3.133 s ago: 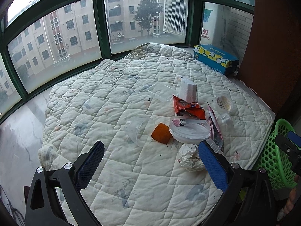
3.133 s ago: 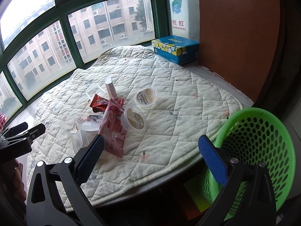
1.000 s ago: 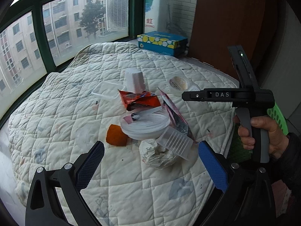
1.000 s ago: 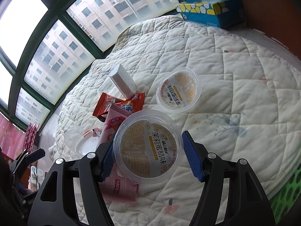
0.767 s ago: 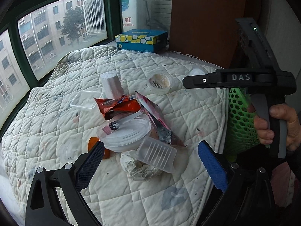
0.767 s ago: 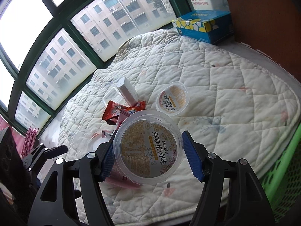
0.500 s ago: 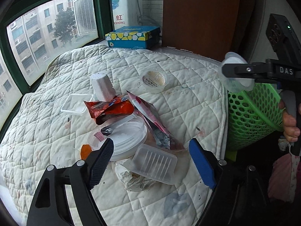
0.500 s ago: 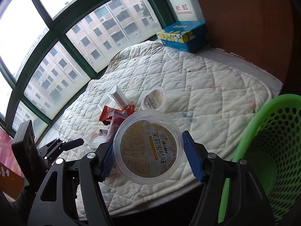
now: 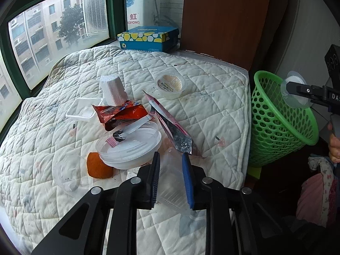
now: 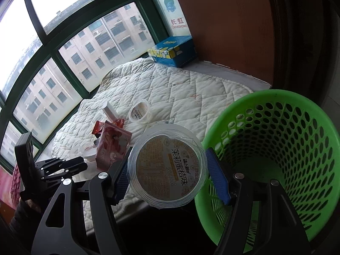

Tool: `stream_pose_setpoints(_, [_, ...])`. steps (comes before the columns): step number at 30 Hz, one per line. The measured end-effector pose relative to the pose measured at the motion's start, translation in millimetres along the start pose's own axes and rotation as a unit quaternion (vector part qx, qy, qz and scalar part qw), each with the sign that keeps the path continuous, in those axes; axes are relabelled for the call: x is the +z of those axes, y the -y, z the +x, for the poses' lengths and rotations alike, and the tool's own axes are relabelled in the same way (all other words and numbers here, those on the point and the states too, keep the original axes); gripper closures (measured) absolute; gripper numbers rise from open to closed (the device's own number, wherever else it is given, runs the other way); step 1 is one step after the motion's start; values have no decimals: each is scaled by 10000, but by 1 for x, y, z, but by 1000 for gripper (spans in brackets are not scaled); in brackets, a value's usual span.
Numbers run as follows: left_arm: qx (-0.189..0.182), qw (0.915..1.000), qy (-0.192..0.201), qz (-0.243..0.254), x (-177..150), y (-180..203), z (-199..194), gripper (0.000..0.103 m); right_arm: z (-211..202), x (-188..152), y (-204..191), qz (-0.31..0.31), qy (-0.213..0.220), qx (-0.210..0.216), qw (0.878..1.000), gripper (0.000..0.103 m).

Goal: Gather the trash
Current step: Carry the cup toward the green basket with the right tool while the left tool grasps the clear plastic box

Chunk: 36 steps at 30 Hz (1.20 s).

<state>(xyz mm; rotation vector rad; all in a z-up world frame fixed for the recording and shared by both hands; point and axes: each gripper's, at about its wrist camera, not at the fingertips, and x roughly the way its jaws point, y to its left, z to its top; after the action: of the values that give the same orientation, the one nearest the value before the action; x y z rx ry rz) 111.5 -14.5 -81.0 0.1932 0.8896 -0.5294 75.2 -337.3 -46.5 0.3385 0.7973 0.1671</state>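
My left gripper (image 9: 171, 180) is shut on a clear ribbed plastic tray (image 9: 172, 182) at the near edge of the trash pile on the quilted pad (image 9: 204, 89). My right gripper (image 10: 167, 170) is shut on a clear round plastic cup (image 10: 169, 167) with a printed yellow label, held beside the rim of the green mesh basket (image 10: 282, 148). In the left wrist view that cup (image 9: 294, 94) is over the basket (image 9: 274, 119). The pile holds a red wrapper (image 9: 121, 114), a pink sachet (image 9: 170, 125), a round white container (image 9: 129, 146), an orange lump (image 9: 97, 166) and a second labelled cup (image 9: 170, 82).
A white foam cup (image 9: 113, 89) and a clear flat lid (image 9: 84, 108) lie behind the pile. A blue and yellow box (image 9: 147, 38) stands on the sill at the back. A brown panel (image 9: 225, 17) rises behind the pad. Pink cloth (image 9: 318, 191) lies below the basket.
My left gripper has closed on the clear ribbed tray. My right gripper has carried the labelled cup from over the pad to the green basket.
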Motion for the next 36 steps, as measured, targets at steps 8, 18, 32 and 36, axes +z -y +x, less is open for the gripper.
stream_pose_setpoints(8, [45, 9997, 233, 64, -8, 3, -15, 28, -6, -10, 9, 128, 1, -40, 9999, 37])
stream_pose_setpoints(18, [-16, 9984, 121, 549, -16, 10, -9, 28, -9, -8, 11, 168, 31, -84, 9998, 37])
stream_pose_setpoints(32, [421, 9936, 79, 1041, -30, 18, 3, 48, -19, -9, 21, 255, 63, -354, 9990, 37])
stream_pose_setpoints(36, [305, 9964, 153, 775, -30, 13, -9, 48, -24, -9, 27, 298, 122, -498, 9982, 37])
